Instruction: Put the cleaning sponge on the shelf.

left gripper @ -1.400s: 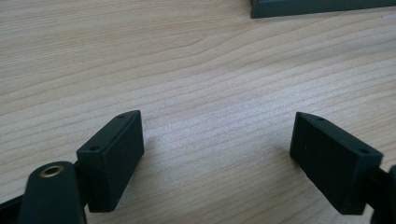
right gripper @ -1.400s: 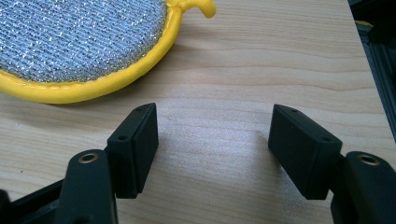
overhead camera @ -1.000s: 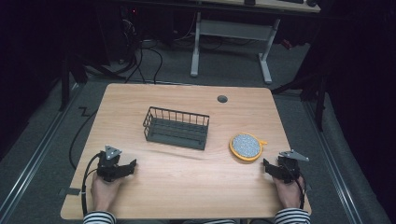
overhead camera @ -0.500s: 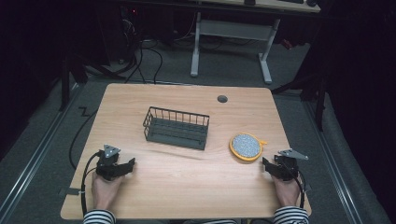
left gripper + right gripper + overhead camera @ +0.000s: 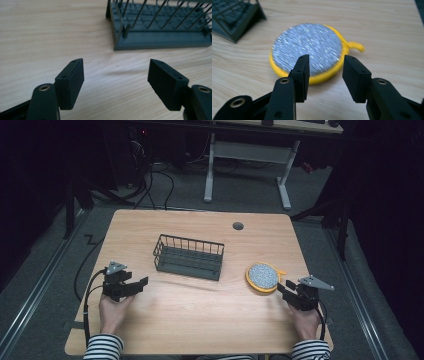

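Stage: early — nothing grasped | right gripper partly open, just short of the round yellow-rimmed wire-bristle brush, right of centre on the wooden table | left gripper wide, empty, lower left | dark wire basket at centre — path clear, grasp and transfer remain.

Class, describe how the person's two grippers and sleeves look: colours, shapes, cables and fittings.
Both the left gripper and right gripper are black, with blocky jaws, brass-ringed holes, grey triangular top plates and trailing black cables. The sleeves are black-and-white striped.
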Demonstrator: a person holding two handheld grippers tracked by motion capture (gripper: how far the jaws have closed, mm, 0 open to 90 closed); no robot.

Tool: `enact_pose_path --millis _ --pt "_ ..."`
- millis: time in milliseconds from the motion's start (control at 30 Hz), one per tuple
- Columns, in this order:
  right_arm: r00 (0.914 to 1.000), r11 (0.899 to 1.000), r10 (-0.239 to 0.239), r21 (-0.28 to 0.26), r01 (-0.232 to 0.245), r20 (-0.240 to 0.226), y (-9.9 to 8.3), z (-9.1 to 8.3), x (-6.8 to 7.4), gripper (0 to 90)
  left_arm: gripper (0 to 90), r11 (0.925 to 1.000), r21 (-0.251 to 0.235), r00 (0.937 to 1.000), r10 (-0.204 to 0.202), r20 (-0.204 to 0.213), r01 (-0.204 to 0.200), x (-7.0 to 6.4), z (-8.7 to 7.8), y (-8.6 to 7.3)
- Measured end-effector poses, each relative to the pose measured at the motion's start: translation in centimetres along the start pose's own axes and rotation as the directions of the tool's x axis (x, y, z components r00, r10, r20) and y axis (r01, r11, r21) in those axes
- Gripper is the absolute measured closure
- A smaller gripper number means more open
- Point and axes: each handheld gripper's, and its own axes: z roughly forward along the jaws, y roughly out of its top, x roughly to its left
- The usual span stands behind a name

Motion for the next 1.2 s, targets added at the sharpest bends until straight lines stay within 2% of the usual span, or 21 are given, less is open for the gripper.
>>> enact_pose_path --millis 67,100,133,167,333,467,600,667,733,800,833,933,1033,1067,1200 --pt "0.9989 1.0 -0.026 -0.009 0.025 -0.039 1.1 0.4 0.8 58.5 30.8 1.0 -0.004 1.0 0.004 0.008 -0.004 -0.3 0.1 1.1" --pt "0.9984 1.0 -0.022 -0.011 0.021 -0.051 1.4 0.6 1.1 58.8 30.7 1.0 -0.006 1.0 0.004 0.008 -0.004 -0.4 0.1 1.5" --pt "0.9984 1.0 -0.022 -0.011 0.021 -0.051 1.4 0.6 1.1 58.8 30.7 1.0 -0.006 1.0 0.004 0.008 -0.004 -0.4 0.1 1.5" --pt "0.9968 0.999 -0.034 -0.012 0.034 -0.072 2.1 1.0 1.6 59.0 30.8 0.9999 -0.01 0.9999 0.006 0.013 -0.006 -0.5 0.2 1.8" --pt "0.9911 0.998 -0.063 -0.013 0.062 -0.117 3.6 1.9 2.9 60.3 31.4 0.9991 -0.041 0.9997 -0.002 0.026 0.003 -0.7 0.2 3.6" --pt "0.9816 0.995 -0.099 -0.008 0.099 -0.163 5.0 2.9 4.2 62.0 33.1 0.9991 -0.034 0.9996 0.025 0.015 -0.024 -1.2 0.4 5.0" --pt "0.9696 0.992 -0.126 -0.015 0.126 -0.21 6.8 4.1 5.8 62.2 34.1 0.9991 -0.036 0.9995 0.025 0.018 -0.025 -1.2 0.6 6.1" --pt "0.9681 0.992 -0.128 -0.014 0.128 -0.215 7.2 4.4 6.1 62.2 34.4 0.9991 -0.038 0.9996 0.018 0.021 -0.017 -1.2 0.8 6.6" --pt "0.9625 0.991 -0.131 -0.015 0.131 -0.237 7.8 5.0 6.7 62.2 34.4 0.9991 -0.039 0.9998 0.016 0.015 -0.015 -1.2 1.0 6.9" --pt "0.9523 0.99 -0.139 -0.016 0.14 -0.272 8.6 5.8 7.8 61.2 34.2 0.9987 -0.05 0.9999 0.009 0.014 -0.008 -1.2 1.3 7.5" --pt "0.9523 0.99 -0.139 -0.016 0.14 -0.272 8.6 5.8 7.8 61.2 34.2 0.9987 -0.05 0.9999 0.009 0.014 -0.008 -1.2 1.3 7.5" --pt "0.9463 0.988 -0.153 -0.027 0.152 -0.285 9.9 7.0 9.2 58.2 34.4 0.999 -0.045 0.9999 0.009 0.005 -0.009 -1.2 1.8 8.0" --pt "0.9473 0.989 -0.146 -0.032 0.143 -0.285 10.6 7.5 9.7 57.2 35.2 0.9993 -0.034 0.9999 0.014 -0.007 -0.014 -1.2 2.3 8.5" --pt "0.9494 0.99 -0.141 -0.04 0.135 -0.281 11.2 7.9 10.2 56.0 36.4 0.9994 -0.034 1.0 -0.002 0.0 0.002 -1.1 2.6 8.5" --pt "0.9517 0.991 -0.136 -0.037 0.131 -0.275 12.1 8.6 10.9 54.3 37.7 0.9998 -0.018 0.9999 -0.012 -0.003 0.012 -0.9 3.2 8.4"
